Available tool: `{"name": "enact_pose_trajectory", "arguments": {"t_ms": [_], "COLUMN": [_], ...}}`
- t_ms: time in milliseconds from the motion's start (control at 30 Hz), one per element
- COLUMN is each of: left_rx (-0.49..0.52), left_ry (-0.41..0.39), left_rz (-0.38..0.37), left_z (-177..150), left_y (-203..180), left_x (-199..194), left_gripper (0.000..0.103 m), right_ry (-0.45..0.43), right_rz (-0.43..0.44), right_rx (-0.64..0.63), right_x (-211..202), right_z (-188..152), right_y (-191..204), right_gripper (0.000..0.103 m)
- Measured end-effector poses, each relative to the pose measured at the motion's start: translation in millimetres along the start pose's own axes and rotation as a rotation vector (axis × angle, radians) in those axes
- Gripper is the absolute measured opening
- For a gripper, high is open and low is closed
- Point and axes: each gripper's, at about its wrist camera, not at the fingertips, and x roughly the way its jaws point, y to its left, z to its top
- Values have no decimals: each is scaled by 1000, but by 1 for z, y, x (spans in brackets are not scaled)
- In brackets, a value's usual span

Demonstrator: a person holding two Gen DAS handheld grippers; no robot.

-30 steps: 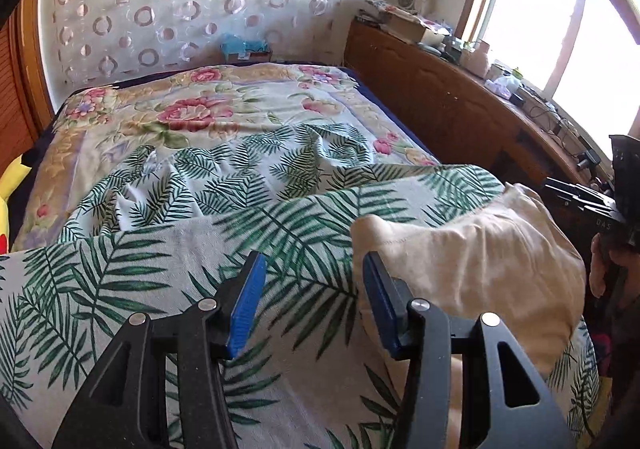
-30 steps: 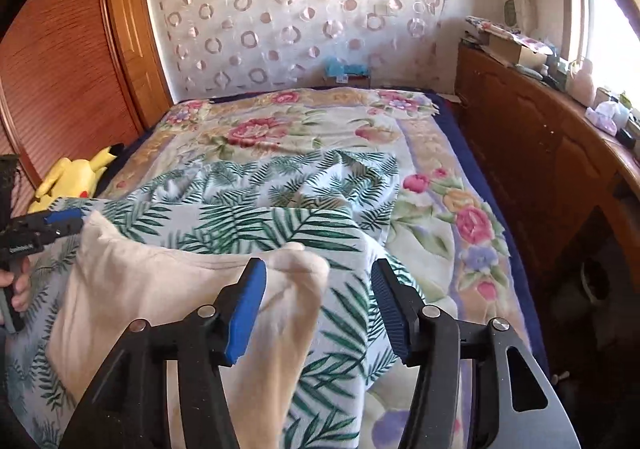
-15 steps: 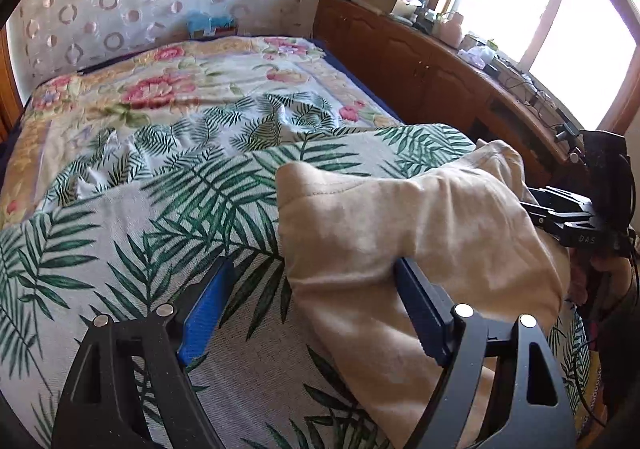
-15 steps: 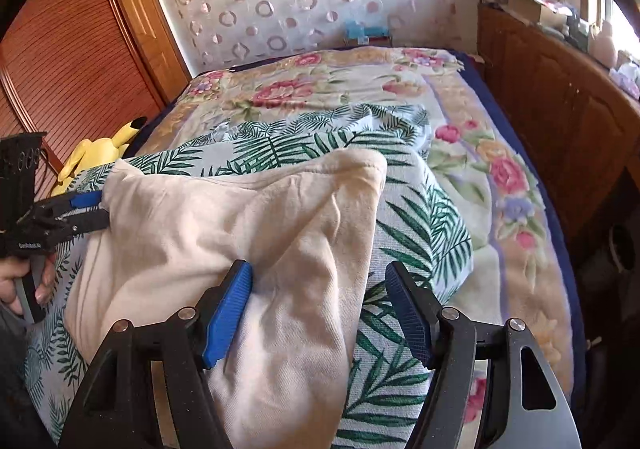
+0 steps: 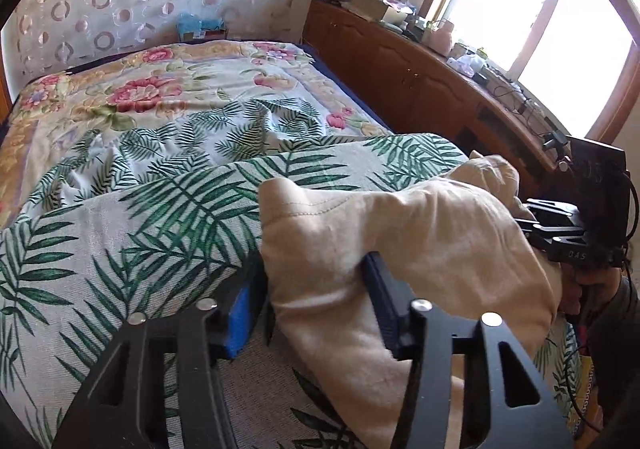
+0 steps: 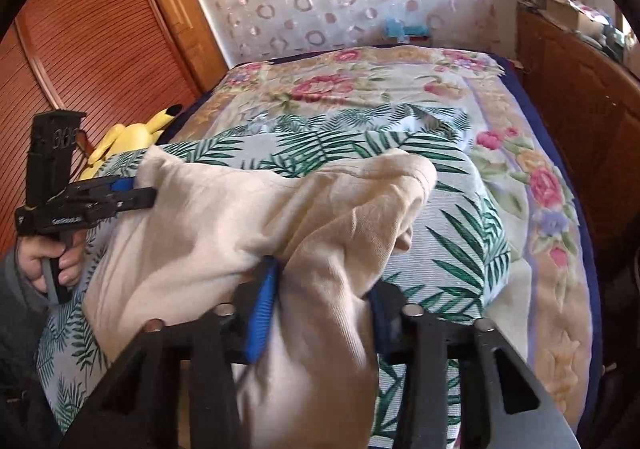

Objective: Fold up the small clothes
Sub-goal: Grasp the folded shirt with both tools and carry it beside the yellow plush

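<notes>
Bed (image 5: 120, 97): floral quilt, palm-leaf sheet (image 5: 132, 233), cream garment (image 5: 400, 233).

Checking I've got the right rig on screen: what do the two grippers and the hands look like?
Both grippers, left and right, are black, slotted frames with silver bolts and ribbed blue finger pads. The hand wears a grey sleeve. White lettering marks their sides; a black cable trails the right.

Left claw (image 5: 310, 309) clamped on cream cloth, right claw (image 6: 320, 307) likewise clamped, each claw held in a fist, left hand (image 6: 50, 261) curled round its grip
</notes>
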Motion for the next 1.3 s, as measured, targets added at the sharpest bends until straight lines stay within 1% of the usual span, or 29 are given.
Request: {"name": "enact_pose_trajectory", "arguments": {"t_ms": [33,100,200,267,367,433,600,667,733,800,833,933,1067,1133,1167,1233,1300], "left_rx": [-6,-14,-12,0,1,-2,-36,-53,-76,-113,-129,-193,-315,-362,-382,-412,-434], "left_ry": [7,8,-38,-87,-165,-220,-341,-374,-393,-402,-407,-416,-402,-401,-398,-414,-410], "left_rz": [-16,-43,-80,-95,-103,-94,-14,38,117,190,213,295,385,415,435,456,476], "left_z": [0,-1,-1,0,-1,-4,-20,-31,-46,-65,-74,-100,-127,-138,-144,-153,-161], "left_y": [1,-1,-6,-12,-13,-9,20,36,54,75,83,113,152,166,171,176,182], "left_x": [1,-2,-23,-46,-85,-113,-180,-203,-224,-241,-246,-259,-258,-255,-253,-256,-256], "left_gripper": [25,13,12,11,11,11,11,11,11,11,11,11,11,11,11,11,11], "right_ry": [-1,-18,-92,-147,-206,-230,-256,-250,-242,-218,-200,-155,-111,-95,-84,-74,-63], "right_rz": [1,-14,-21,-23,-14,3,47,81,119,161,179,204,233,223,220,219,232], "right_rx": [-11,-39,-60,-88,-139,-180,-314,-364,-414,-461,-487,-570,-655,-696,-716,-741,-757], "right_x": [-1,-6,-24,-38,-55,-61,-52,-38,-21,4,18,61,118,142,155,176,192], "right_z": [0,0,2,7,21,33,67,82,99,119,128,156,183,192,197,206,215], "right_y": [2,4,11,21,41,56,106,128,154,175,189,226,277,301,312,332,348], "right_gripper": [21,18,17,17,16,16,16,16,16,16,16,16,16,16,16,16,16]}}
